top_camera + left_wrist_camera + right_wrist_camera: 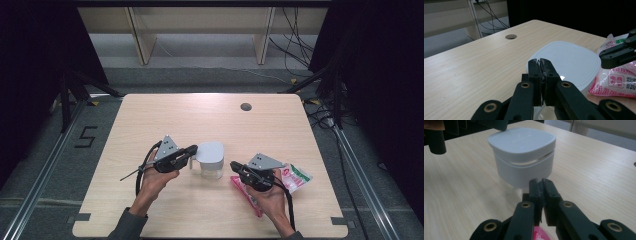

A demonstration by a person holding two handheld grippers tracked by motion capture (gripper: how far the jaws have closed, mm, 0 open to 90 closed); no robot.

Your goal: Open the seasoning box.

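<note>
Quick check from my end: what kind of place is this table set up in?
Probably a lab or recording studio rather than a home. A bare wooden table with a cable hole stands between dark curtains, with loose cables on the grey floor and metal rails alongside.

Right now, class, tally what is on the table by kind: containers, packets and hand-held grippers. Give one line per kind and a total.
Containers: 1, the white lidded container.
Packets: 1, the pink and white packet.
Grippers: 2, the left gripper and the right gripper, both with jaws shut.
Total: 4
</note>
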